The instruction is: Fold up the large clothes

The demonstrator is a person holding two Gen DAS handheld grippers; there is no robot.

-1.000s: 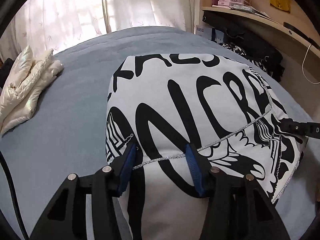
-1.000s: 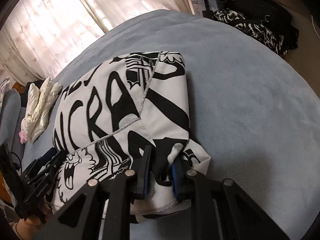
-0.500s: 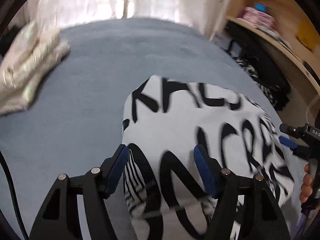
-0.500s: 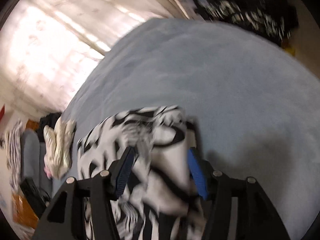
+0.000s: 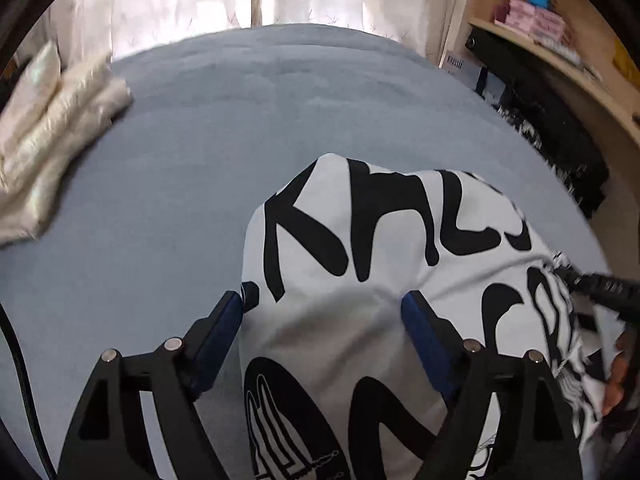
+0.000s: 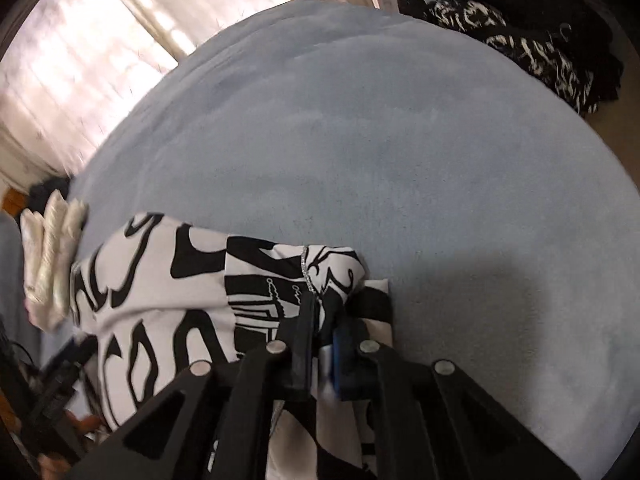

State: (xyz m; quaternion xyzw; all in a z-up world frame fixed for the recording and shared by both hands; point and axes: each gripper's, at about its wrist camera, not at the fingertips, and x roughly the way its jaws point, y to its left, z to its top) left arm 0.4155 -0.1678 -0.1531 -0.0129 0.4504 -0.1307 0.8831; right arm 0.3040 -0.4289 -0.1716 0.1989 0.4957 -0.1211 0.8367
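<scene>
A: What have your grippers got?

B: Your right gripper [image 6: 320,344] has just been closing and pinches the printed shirt [image 5: 380,280]. Your left gripper [image 5: 322,312], fingers wide and just been opening, straddles it.

A: Beyond?

B: Shirt lies on the blue bed [image 5: 240,120]; cream jacket [image 5: 52,128] farther left.

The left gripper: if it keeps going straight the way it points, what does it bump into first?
Most likely the black-and-white garment. The left gripper is open, its jaws just widened, and the cloth bulges up between its fingers. Past that fold lies the blue bed, though depth is hard to judge.
</scene>
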